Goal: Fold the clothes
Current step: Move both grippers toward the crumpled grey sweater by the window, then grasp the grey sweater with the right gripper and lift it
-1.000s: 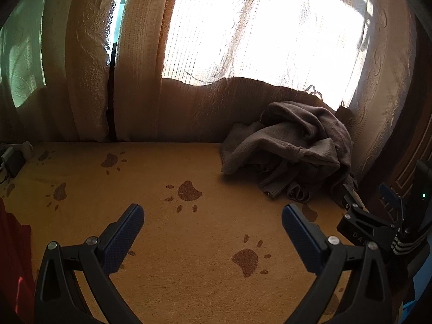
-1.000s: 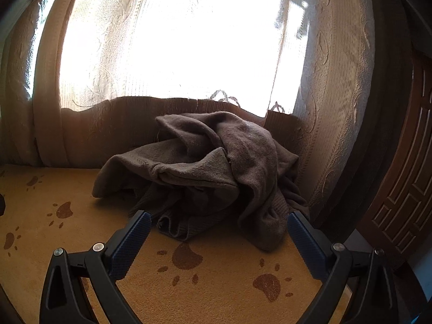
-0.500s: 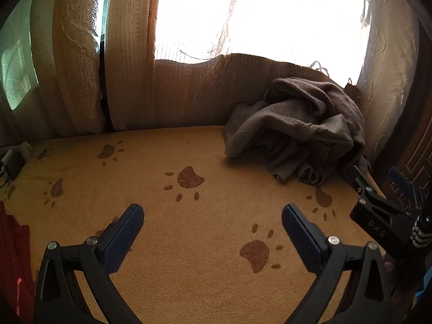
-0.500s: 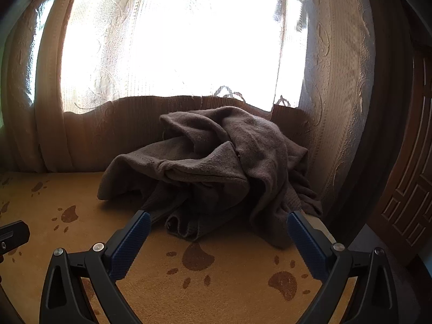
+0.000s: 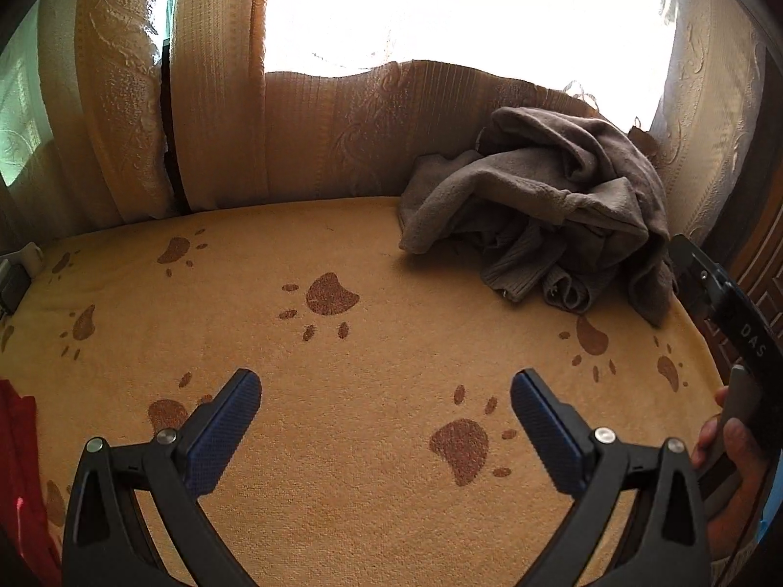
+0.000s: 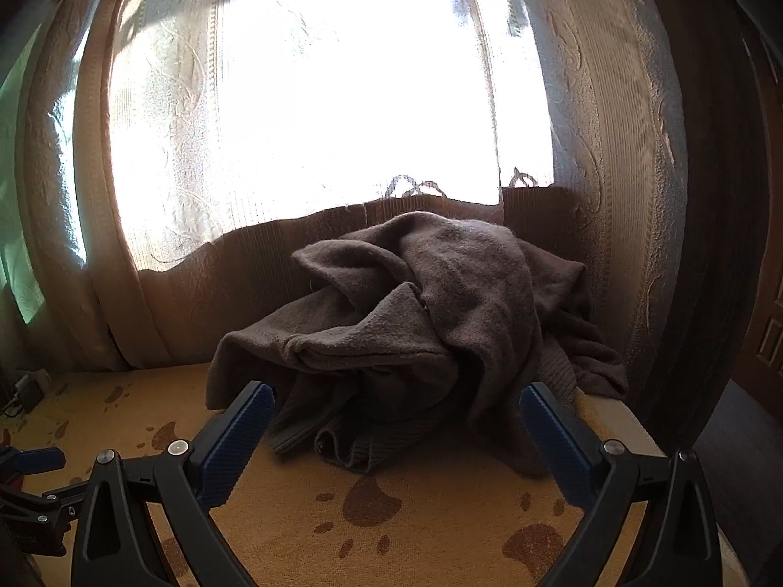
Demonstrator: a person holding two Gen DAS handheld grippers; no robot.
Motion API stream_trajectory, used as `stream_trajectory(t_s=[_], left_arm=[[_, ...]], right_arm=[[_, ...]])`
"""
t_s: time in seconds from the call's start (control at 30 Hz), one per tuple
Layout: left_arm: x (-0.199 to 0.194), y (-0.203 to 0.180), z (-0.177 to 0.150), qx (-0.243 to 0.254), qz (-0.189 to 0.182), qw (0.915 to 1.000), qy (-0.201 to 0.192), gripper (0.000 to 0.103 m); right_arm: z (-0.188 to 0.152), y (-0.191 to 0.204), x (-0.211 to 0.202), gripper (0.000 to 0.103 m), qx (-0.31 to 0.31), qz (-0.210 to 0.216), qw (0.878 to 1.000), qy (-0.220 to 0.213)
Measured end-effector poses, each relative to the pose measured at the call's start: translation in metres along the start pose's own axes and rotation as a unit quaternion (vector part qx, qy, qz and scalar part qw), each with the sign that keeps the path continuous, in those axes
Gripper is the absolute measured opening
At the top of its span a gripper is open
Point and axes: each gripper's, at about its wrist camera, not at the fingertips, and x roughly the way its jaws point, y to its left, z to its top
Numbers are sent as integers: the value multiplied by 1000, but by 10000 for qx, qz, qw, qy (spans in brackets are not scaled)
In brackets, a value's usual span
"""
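Hidden: red cloth [image 5: 17, 450] cut off at left edge; window glare washes out curtain [image 6: 303, 98] detail | Left hand-held gripper [image 5: 384, 428]: spread wide, empty, over paw-print blanket [image 5: 342, 464] | Right hand-held gripper [image 6: 396, 433]: spread wide, empty | Brown garment [image 6: 416, 332]: crumpled heap against curtain, just beyond right fingertips, well apart from left.

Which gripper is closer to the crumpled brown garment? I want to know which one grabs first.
The right gripper: its open fingers frame the brown garment, while the left gripper hovers over bare paw-print blanket.
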Motion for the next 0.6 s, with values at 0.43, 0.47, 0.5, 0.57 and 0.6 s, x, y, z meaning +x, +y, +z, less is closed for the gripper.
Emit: stream_trajectory(t_s=[0.43, 0.47, 0.5, 0.57, 0.6], left_arm=[[2, 19, 4, -344, -89, 9993, 63, 103], [2, 22, 4, -406, -103, 9991, 77, 103], [3, 24, 5, -451, -119, 9989, 101, 103], [6, 27, 5, -520, -156, 9984, 158, 103], [8, 29, 5, -554, -174, 9981, 187, 103]], right_arm=[[47, -1, 60, 103, -206, 77, 9996, 192], [51, -7, 70, 103, -122, -38, 9995, 284], [55, -13, 80, 103, -39, -154, 9992, 375], [61, -27, 104, 103, 135, -392, 9971, 639], [61, -33, 116, 103, 167, -496, 9958, 755]])
